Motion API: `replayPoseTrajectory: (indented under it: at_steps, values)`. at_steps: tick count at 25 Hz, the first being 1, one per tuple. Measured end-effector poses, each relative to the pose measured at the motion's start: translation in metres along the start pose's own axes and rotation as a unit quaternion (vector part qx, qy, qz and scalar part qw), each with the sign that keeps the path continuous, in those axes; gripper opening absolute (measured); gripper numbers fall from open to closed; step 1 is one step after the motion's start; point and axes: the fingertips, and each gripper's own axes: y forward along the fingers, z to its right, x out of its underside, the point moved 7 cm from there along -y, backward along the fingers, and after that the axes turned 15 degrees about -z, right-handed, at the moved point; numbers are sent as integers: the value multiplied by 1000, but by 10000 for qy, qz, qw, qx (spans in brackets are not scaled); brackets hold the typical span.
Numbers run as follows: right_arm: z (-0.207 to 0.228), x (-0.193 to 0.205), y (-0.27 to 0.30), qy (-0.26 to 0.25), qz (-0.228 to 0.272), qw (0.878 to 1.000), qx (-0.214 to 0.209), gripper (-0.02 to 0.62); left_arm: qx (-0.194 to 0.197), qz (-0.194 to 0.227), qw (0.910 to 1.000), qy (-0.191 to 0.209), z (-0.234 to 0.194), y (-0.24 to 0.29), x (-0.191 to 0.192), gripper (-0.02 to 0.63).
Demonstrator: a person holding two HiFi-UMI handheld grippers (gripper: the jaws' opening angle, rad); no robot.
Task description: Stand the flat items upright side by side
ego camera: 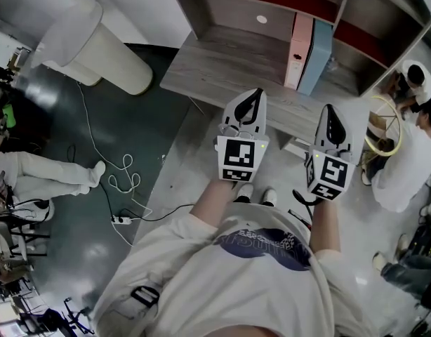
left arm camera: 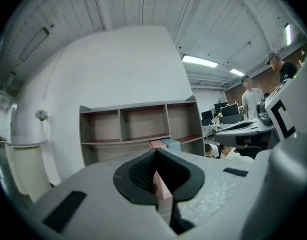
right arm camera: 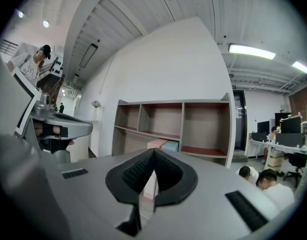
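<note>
Though held side by side, grippers: two, left gripper (ego camera: pixel 253 97) and right gripper (ego camera: pixel 330 112), both aimed at shelf (ego camera: pixel 222 55).
Left jaws: pressed together, nothing between.
Right jaws: pressed together, nothing between.
Folders: two, pink folder (ego camera: pixel 300 48) and blue folder (ego camera: pixel 318 58), upright, touching side by side on shelf's lower board, well ahead of both grippers.
Upper compartments: three in a row.
Bystanders (ego camera: pixel 405 167): two, low at right.

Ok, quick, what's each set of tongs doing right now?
Left tongs: closed, holding nothing.
Right tongs: closed, holding nothing.
</note>
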Motion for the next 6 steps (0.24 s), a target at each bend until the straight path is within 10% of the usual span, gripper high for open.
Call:
replayPoseTrajectory:
  at_steps: [6]
  values:
    - [6,-1,2,-33,4,10000,-7,-2,10,-41,10000,23,6,6,-1,6]
